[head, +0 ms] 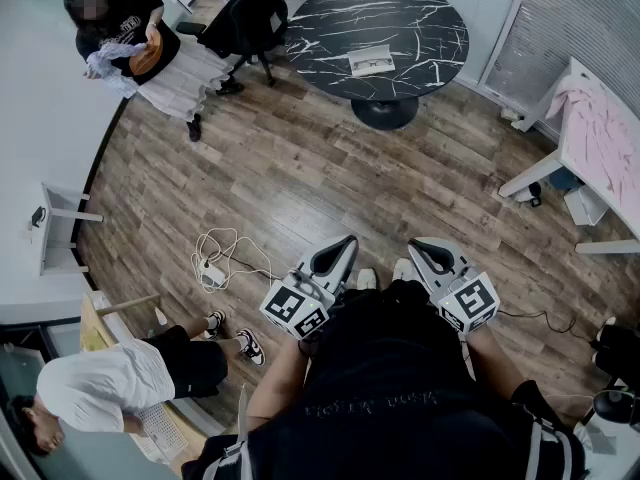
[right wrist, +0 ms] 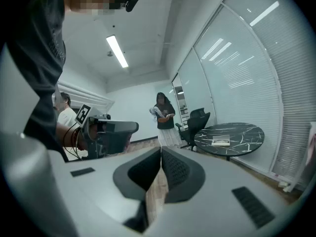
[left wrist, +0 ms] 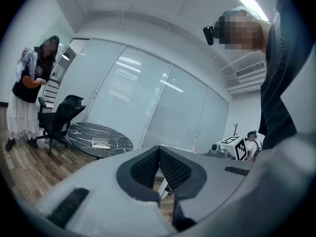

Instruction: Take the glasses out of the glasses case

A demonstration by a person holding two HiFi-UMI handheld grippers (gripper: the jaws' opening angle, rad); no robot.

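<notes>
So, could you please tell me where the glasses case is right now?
The glasses case lies near the middle of the round black marble table, at the top of the head view, just right of the black office chair.

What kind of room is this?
Probably an office meeting room: a round black marble-patterned table, a black wheeled office chair near it, and tall glass wall panels with slatted blinds.

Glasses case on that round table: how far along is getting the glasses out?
Nothing looks done: the glasses case lies on the round table across the room. Nothing is in hand: left gripper and right gripper sit by the person's body, jaws together and empty. Walking over and emptying it remain.
</notes>
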